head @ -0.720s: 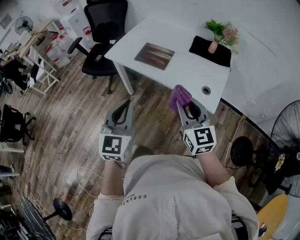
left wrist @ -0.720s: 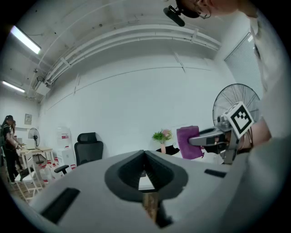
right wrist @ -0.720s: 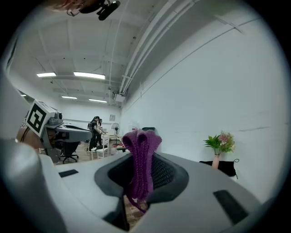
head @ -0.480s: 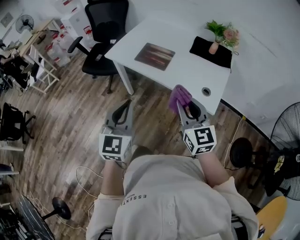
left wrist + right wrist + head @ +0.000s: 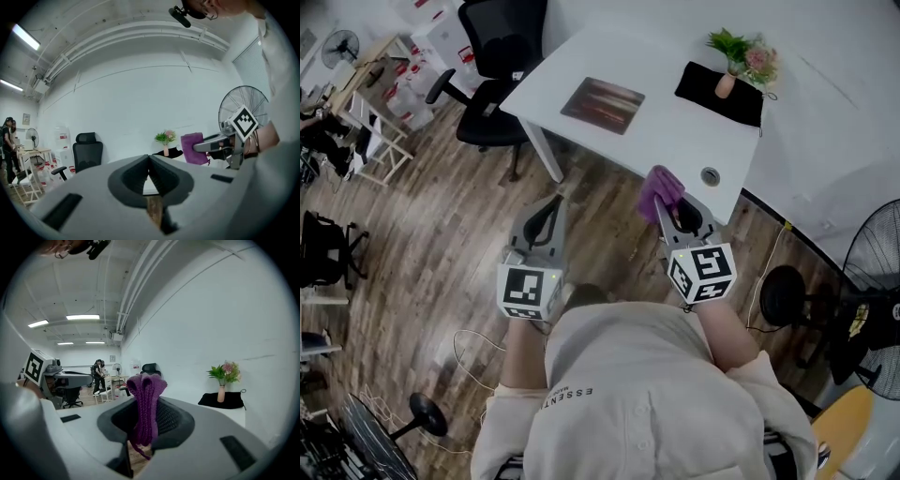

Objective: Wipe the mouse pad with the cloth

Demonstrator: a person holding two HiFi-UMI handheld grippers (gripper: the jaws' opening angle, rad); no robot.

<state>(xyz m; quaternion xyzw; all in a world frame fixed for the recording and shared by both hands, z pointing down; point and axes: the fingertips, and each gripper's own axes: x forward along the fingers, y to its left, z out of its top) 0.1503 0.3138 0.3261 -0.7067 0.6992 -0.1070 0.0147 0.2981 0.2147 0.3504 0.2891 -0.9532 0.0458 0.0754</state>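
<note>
Right claw (image 5: 668,208): it is clamping down on the purple cloth (image 5: 661,189), which is bunching between the jaws and poking out past their tips. The person is holding it in the air just off the near edge of the white tabletop (image 5: 675,141).
Left claw (image 5: 547,210): its jaws are meeting at the tips with nothing between them. It is hanging over the wooden floor (image 5: 441,216), beside the right claw.
Mouse pad (image 5: 603,98): a dark, streaked rectangle, it is lying flat on the left part of the tabletop. It is well apart from the cloth, and neither claw is touching it.
Far end of the tabletop: a black mat (image 5: 712,92) is carrying a small vase (image 5: 726,85) of greenery and pink flowers.
Surroundings: a black office chair (image 5: 495,42) is standing by the tabletop's left corner, and a standing fan (image 5: 870,258) is showing at the right.
</note>
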